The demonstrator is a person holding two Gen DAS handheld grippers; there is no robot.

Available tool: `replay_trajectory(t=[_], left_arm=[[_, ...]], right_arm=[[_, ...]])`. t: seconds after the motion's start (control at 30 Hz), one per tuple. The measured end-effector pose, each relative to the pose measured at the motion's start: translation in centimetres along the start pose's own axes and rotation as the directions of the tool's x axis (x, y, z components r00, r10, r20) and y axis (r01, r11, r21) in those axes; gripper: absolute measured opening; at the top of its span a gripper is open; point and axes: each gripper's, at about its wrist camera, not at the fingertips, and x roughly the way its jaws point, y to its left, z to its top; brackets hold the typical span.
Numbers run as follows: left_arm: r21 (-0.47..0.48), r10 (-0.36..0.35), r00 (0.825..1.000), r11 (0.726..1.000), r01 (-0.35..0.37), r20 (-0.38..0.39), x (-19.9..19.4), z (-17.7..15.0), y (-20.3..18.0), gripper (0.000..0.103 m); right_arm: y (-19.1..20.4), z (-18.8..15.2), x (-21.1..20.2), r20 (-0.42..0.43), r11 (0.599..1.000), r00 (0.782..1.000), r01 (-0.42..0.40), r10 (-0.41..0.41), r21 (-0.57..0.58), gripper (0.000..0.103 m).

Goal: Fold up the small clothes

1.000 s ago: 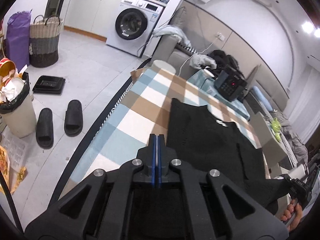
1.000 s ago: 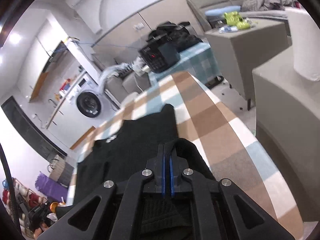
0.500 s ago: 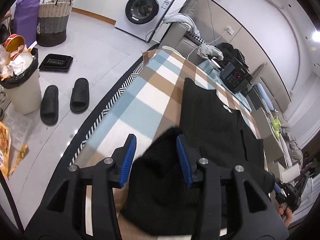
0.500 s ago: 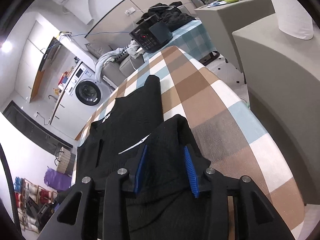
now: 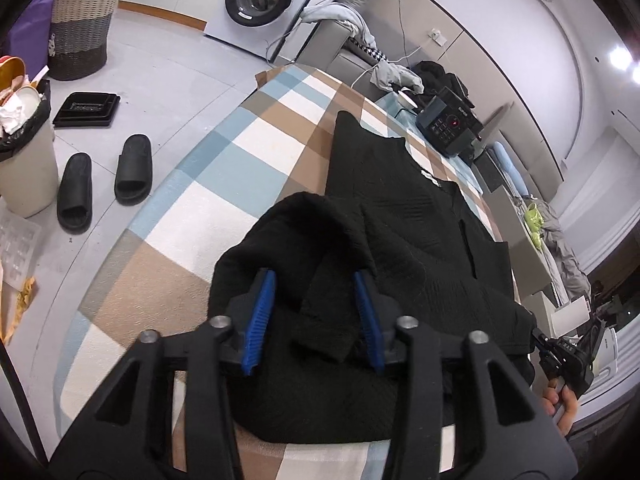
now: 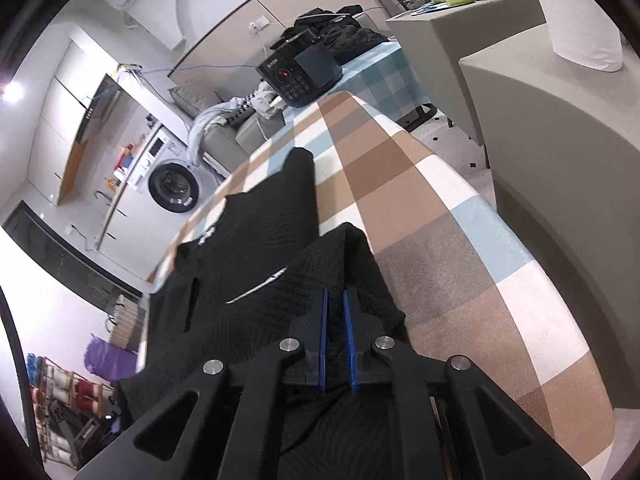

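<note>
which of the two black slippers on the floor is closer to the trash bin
The left slipper, beside the trash bin. The other slipper lies one place further right, nearer the checked table.

The checked tablecloth [image 5: 224,168] is bare left of the black garment [image 5: 400,216]; a black machine [image 5: 450,120] blocks the far end.

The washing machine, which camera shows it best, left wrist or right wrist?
The left wrist view. There the washing machine sits large near the top of the frame, front-on, with its round door and control panel readable. In the right wrist view the same machine is smaller, tilted and farther off, beyond the black garment.
</note>
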Motion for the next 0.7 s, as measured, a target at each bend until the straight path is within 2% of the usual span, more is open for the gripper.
replay_trajectory(t=[0.03,0.1,0.13,0.17,0.2,0.33,0.43,0.5,0.57,0.7], left_arm=[[0.003,-0.011,1.000,1.000,0.011,0.006,0.1,0.1,-0.1,0.018],[0.028,-0.007,1.000,1.000,0.006,0.024,0.1,0.2,-0.7,0.011],[0.039,0.002,0.999,0.999,-0.003,0.034,0.1,0.3,-0.9,0.006],[0.044,0.012,0.999,0.999,-0.013,0.039,0.1,0.5,-1.0,0.006],[0.037,0.023,0.999,0.999,-0.024,0.041,0.2,0.7,-1.0,0.006],[-0.014,0.045,0.999,0.999,-0.045,0.018,0.1,1.4,0.0,0.007],[-0.019,0.039,0.999,0.999,-0.038,0.014,-0.4,1.2,0.3,0.016],[-0.011,0.025,1.000,1.000,-0.025,0.016,-0.8,0.8,0.2,0.022],[-0.006,0.024,1.000,1.000,-0.024,0.017,-1.0,0.5,0.1,0.037],[-0.003,0.020,1.000,1.000,-0.020,0.006,-1.1,0.1,0.0,0.040]], right_arm=[[0.0,0.0,-0.2,-0.001,1.000,1.000,0.001,-0.001,-0.003,0.010],[-0.1,0.1,-0.5,-0.001,0.999,0.999,0.033,-0.033,0.011,0.013],[-0.5,0.1,-0.8,-0.001,0.999,1.000,0.030,-0.030,0.039,0.021],[-0.9,0.0,-0.9,-0.005,0.997,0.999,0.032,-0.032,0.068,0.038],[-1.4,-0.1,-1.3,-0.005,0.994,0.999,0.038,-0.038,0.103,0.045],[-2.1,-1.0,-2.9,0.027,0.991,1.000,0.003,-0.007,0.137,0.047],[-2.0,-1.6,-3.3,0.019,0.991,0.999,-0.032,0.029,0.133,0.047],[-2.1,-1.6,-3.0,0.019,0.993,1.000,-0.015,0.013,0.119,0.047],[-2.3,-1.2,-2.6,0.018,0.993,1.000,0.003,-0.005,0.114,0.047],[-2.3,-0.2,-1.1,0.003,0.993,1.000,0.013,-0.014,0.116,0.047]])
